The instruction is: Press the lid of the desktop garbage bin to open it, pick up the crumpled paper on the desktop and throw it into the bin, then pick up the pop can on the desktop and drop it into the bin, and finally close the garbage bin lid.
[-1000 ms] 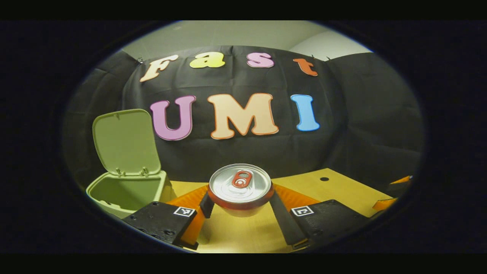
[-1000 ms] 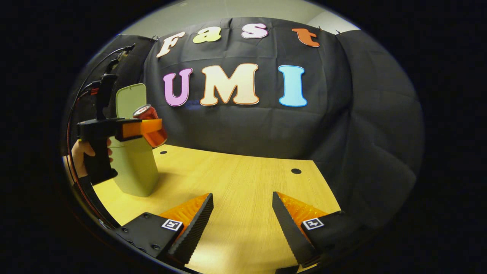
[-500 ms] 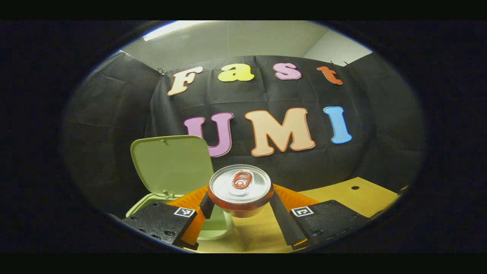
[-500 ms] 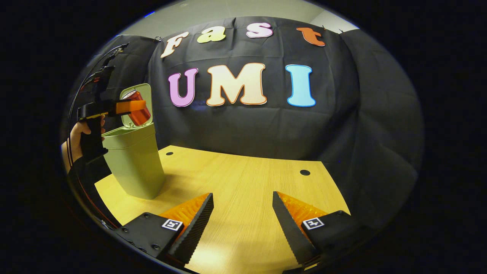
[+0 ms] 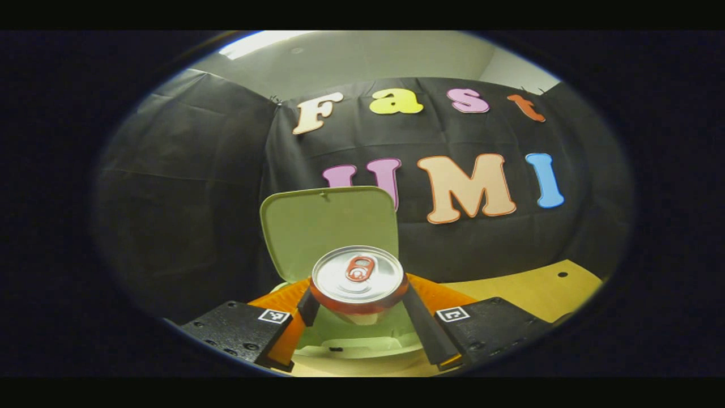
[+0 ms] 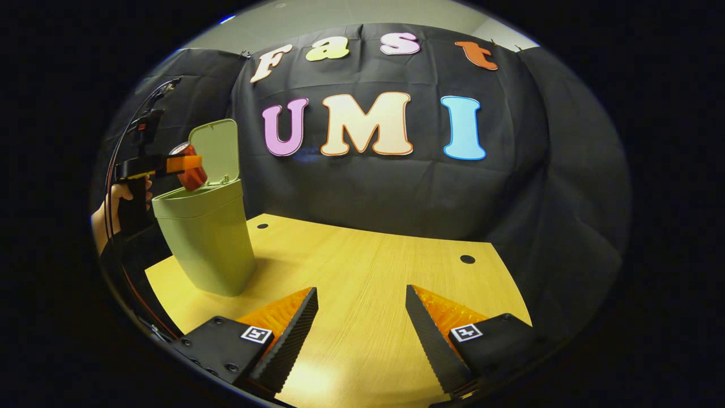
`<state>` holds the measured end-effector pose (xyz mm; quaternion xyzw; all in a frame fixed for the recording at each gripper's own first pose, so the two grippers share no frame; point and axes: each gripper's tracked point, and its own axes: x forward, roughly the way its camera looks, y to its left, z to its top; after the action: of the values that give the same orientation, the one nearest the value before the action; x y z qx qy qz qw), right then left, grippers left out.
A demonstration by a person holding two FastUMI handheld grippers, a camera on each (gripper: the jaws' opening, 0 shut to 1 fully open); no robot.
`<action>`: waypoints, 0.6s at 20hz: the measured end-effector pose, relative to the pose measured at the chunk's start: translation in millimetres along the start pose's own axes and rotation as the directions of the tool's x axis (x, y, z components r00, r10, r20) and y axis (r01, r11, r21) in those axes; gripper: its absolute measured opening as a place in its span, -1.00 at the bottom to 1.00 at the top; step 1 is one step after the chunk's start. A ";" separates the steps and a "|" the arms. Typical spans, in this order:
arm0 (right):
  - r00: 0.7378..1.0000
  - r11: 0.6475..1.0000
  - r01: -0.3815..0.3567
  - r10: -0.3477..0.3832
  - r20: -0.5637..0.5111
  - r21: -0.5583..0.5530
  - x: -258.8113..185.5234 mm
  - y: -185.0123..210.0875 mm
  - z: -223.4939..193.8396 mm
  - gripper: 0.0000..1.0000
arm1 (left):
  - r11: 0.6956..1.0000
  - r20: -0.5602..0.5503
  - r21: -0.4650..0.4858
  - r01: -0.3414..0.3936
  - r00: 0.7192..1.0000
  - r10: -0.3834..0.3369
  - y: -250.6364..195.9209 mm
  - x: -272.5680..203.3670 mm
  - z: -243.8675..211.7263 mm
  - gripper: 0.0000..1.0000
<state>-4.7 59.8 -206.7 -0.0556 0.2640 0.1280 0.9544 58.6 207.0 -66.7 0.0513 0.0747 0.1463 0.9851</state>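
Holding the can (image 5: 358, 280) clamped by its sides in our left gripper (image 5: 358, 300) over the open bin (image 6: 205, 238); it's probably light, thin-walled, slick. Right gripper (image 6: 361, 309) sits apart.

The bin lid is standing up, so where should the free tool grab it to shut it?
Probably the lid's free top edge, coming from above: it stands upright, hinged at the bin's back rim, so that edge swings furthest. The open right tool is free; the left tool holds the can.
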 end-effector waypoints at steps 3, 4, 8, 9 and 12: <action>1.000 1.000 -0.011 0.011 -0.004 -0.007 2.7 7.6 -0.9 0.96 | 1.000 0.041 0.013 -0.016 0.999 0.016 9.3 -2.7 16.9 0.97; 1.000 1.000 -0.013 0.013 -0.001 -0.006 2.3 9.7 0.1 0.96 | 1.000 0.054 0.014 -0.012 0.998 0.011 9.2 -2.0 25.1 0.91; 1.000 1.000 -0.009 0.009 0.009 -0.008 1.1 14.2 1.9 0.96 | 1.000 0.103 0.005 -0.020 0.994 0.019 19.8 3.8 63.0 0.99; 1.000 1.000 -0.003 0.003 0.008 -0.004 0.6 15.0 0.6 0.96 | 1.000 0.117 -0.005 -0.013 0.993 0.013 19.9 6.8 74.7 0.90; 1.000 1.000 0.022 -0.022 0.003 0.022 -1.2 13.3 -3.0 0.96 | 0.999 0.166 -0.034 0.035 0.986 -0.029 19.9 21.3 110.8 0.89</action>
<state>-10.8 71.7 -209.2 -0.0479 0.2632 0.1148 0.9567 91.1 223.5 41.9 0.0436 -0.0091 0.1271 0.9909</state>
